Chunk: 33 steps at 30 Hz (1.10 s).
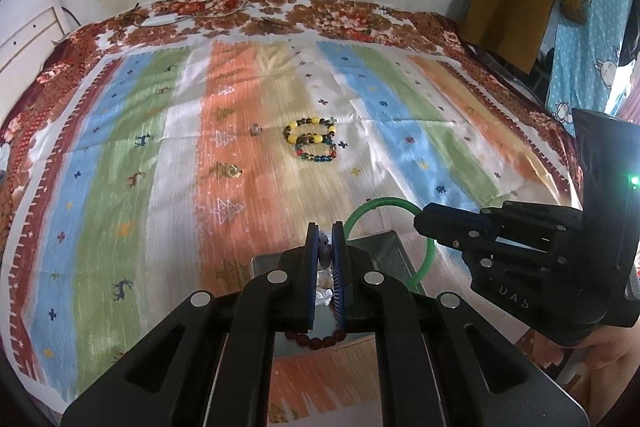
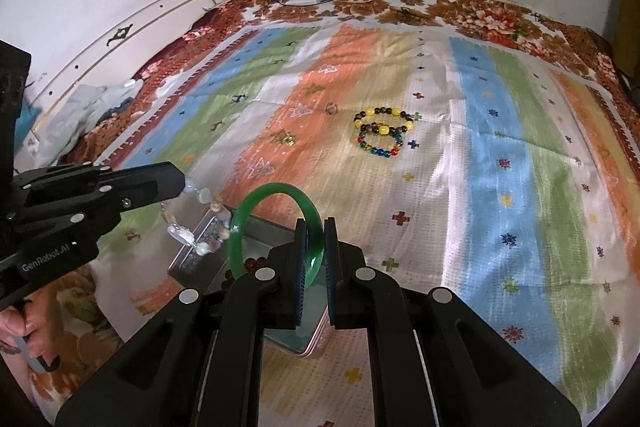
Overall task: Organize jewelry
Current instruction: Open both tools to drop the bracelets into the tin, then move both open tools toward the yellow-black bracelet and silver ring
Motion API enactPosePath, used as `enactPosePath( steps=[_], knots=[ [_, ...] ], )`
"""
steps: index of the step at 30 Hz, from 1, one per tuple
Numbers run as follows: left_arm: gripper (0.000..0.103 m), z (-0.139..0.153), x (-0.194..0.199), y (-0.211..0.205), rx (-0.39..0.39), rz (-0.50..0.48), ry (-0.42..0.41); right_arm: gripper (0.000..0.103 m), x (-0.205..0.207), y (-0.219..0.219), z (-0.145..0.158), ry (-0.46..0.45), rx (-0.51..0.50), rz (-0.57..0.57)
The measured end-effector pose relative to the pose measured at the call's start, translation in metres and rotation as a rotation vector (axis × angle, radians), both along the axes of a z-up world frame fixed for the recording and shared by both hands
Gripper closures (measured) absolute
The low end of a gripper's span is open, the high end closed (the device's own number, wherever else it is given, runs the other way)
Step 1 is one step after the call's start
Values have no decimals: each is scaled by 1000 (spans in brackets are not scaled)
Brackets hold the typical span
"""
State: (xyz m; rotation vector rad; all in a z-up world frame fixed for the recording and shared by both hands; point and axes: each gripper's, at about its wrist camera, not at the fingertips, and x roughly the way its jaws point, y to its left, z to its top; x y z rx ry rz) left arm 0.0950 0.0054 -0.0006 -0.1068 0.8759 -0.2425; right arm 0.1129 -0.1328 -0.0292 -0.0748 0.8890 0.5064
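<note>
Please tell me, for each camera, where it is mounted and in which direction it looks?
Left wrist: sits on the left claw, looking down its fingers at the striped cloth; clamps a pale bead bracelet; right claw at right.
Right wrist: sits on the right claw, clamping a green bangle above the metal tin; left claw and a hand at left.
Shared: tin, bangle, yellow bead bracelet, multicolour bead bracelet.

Two bead bracelets point(image 2: 384, 133) lie touching on the cloth point(image 2: 460, 187) behind the tin point(image 2: 256, 239)
</note>
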Motion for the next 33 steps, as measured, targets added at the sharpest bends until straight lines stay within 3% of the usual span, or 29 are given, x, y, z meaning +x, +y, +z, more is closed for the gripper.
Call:
enactPosePath(
  steps=[3,4,5,6,12,17,33],
  knots=[
    [94,-6,3,3,-8,26,34,91,1,4,-4,41,29,48],
    [89,-7,5,5,0,36,42,86,2,4,-4,44,26,46],
    [78,-7,5,6,1,42,42,81,2,4,-4,43,19,42],
    [71,-7,5,8,-3,48,39,68,2,3,-4,37,13,37],
    [66,-8,8,12,5,58,46,58,5,-3,-4,38,18,11],
    [51,-10,15,18,18,85,54,54,8,-5,-4,30,5,-7],
    [43,-17,60,42,56,165,88,50,41,-16,-5,20,27,-82]
  ],
)
